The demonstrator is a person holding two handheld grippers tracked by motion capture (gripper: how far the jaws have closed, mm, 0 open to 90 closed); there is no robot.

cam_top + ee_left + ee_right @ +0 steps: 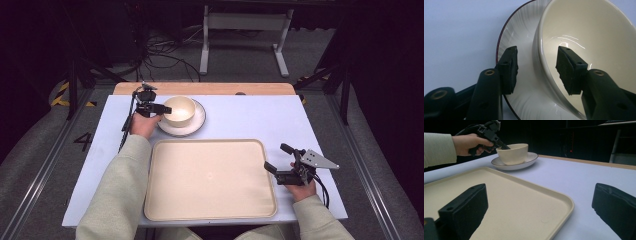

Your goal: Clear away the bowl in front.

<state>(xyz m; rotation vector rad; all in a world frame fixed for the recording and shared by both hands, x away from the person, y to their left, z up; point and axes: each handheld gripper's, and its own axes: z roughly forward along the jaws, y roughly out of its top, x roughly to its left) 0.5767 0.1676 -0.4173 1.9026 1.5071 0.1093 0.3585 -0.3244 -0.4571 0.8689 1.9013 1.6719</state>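
A: What lies just left of the right claw [276,157]?
B: A beige tray [210,180], on the pale table [240,117].
A: Beyond the left claw [166,107]?
B: A wooden strip [210,88], then floor cables [165,55].

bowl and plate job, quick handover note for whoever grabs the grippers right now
Left gripper: jaws straddle the bowl wall, one pad inside, one outside, not yet pressing; open.
Right gripper: open, holding nothing, at the tray's right edge.
Bowl sits on the plate behind the tray.
Done: approach to the bowl rim.
Left: close on the rim and lift; probably to the tray.
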